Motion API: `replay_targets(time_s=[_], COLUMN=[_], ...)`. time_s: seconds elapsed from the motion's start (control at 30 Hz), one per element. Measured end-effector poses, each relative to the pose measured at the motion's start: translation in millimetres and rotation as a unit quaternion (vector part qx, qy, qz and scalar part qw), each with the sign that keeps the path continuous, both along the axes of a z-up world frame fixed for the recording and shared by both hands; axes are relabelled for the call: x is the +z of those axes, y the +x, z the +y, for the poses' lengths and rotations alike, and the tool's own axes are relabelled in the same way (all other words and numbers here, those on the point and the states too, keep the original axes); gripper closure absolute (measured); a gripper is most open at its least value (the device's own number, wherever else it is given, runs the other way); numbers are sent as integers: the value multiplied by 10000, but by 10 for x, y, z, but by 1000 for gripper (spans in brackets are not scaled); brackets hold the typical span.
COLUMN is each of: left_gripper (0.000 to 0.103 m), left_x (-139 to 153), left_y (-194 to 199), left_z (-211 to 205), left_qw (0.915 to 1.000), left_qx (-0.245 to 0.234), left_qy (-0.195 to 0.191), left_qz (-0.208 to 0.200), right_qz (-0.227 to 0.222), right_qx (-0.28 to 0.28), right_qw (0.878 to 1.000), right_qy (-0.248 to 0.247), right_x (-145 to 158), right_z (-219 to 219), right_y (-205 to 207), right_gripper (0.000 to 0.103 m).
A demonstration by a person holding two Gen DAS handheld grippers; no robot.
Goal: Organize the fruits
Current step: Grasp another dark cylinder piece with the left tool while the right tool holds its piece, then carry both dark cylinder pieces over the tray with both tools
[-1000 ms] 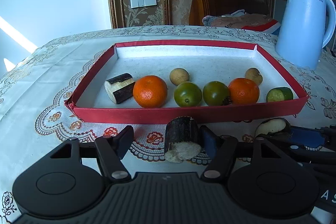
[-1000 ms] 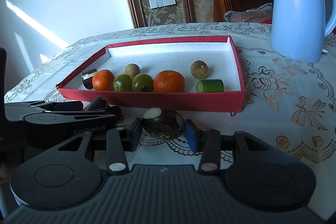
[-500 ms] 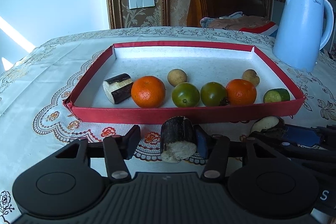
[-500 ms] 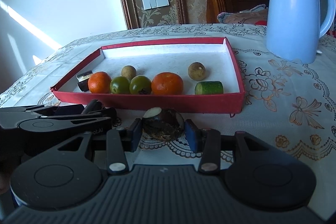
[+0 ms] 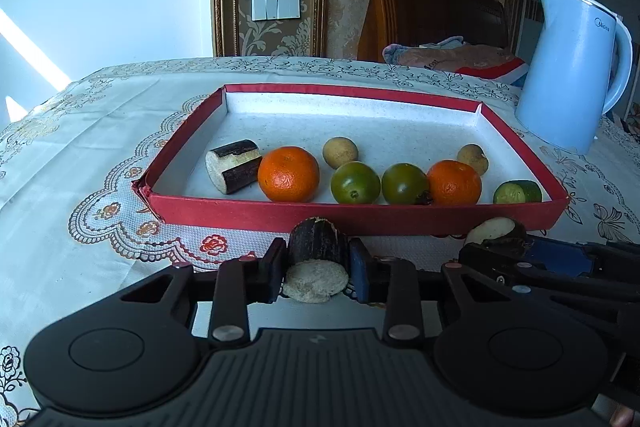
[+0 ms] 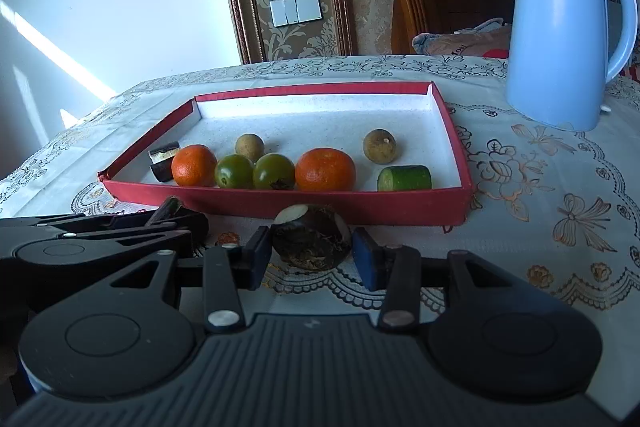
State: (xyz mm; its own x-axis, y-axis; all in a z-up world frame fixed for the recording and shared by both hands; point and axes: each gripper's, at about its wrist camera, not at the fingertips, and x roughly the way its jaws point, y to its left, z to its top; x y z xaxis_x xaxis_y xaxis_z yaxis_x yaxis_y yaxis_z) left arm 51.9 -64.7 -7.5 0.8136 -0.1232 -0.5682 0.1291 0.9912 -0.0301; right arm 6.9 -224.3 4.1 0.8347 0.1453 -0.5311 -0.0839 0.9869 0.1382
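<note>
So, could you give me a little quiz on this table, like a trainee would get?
1. How many oranges lie in the red tray?
2. True or false: the blue kettle stands inside the red tray.
3. What sits between the fingers of the right gripper? A) a dark round bulb B) a banana C) an egg

Key: 1. Two. 2. False, it stands on the tablecloth beyond the tray. 3. A.
</note>
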Motion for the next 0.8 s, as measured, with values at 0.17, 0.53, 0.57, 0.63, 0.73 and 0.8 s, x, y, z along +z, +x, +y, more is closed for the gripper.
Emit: replay_targets(time_s=[0.17, 0.53, 0.57, 0.63, 0.73, 0.8], left_gripper=[71, 71, 71, 71, 71, 71], left_x=[33, 334, 365, 413, 458, 467], left_y=[-43, 106, 137, 208, 325, 401], left_z=[63, 72, 69, 61, 56, 51], left_qw=[9999, 9985, 9982, 9977, 9973, 9970], left_qx=[61, 213, 226, 251, 264, 307], left_qy=[-103, -104, -113, -108, -134, -115], left_qz=[-78, -500, -549, -626, -666, -699], right_qz=[-107, -412, -424, -437, -457, -463], right_qx=[96, 206, 196, 180, 155, 136], right_qw=[9999, 9989, 9989, 9989, 9988, 9988], right_qy=[13, -82, -84, -68, -90, -128], right_x=[43, 280, 299, 321, 337, 340], right_z=[19, 106, 102, 98, 96, 98], right_y=[-43, 125, 166, 248, 398, 490], right_gripper=[61, 61, 61, 61, 61, 61])
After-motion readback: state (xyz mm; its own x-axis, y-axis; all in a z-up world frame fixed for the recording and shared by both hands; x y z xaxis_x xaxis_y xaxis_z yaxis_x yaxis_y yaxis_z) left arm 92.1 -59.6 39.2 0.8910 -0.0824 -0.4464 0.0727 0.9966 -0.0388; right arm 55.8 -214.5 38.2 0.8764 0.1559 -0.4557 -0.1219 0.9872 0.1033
